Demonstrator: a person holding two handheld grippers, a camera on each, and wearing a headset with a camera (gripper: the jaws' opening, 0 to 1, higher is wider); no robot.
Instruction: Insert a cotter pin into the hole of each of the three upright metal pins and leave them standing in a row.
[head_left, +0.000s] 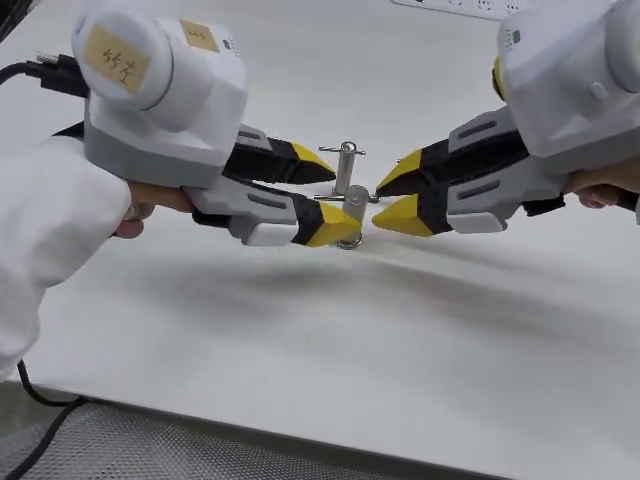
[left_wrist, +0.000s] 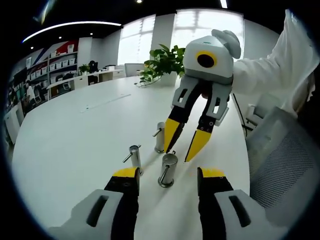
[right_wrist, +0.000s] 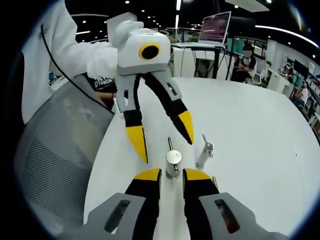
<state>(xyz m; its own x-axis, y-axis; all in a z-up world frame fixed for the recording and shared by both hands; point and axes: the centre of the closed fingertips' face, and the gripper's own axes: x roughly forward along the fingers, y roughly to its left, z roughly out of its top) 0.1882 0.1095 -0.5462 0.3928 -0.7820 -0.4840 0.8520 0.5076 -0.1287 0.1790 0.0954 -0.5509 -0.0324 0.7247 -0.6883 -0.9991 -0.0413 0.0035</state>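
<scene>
Your left gripper (right_wrist: 167, 150) and right gripper (left_wrist: 179, 153) are both released, jaws crowding the near pin (left_wrist: 167, 170). Brush it while pulling away and it could topple onto the desk (left_wrist: 75, 140).

Open-plan office, I reckon. In the left gripper view I'm at a long white table (left_wrist: 75, 130), with a potted plant (left_wrist: 162, 62) at 12 o'clock, big windows (left_wrist: 200, 30) behind it, stocked shelves (left_wrist: 60, 60) at 10 and a mesh office chair (left_wrist: 280, 165) at 4. In the right gripper view there's a monitor (right_wrist: 215, 27) at 1 and a seated person (right_wrist: 245, 62) at 2.
</scene>
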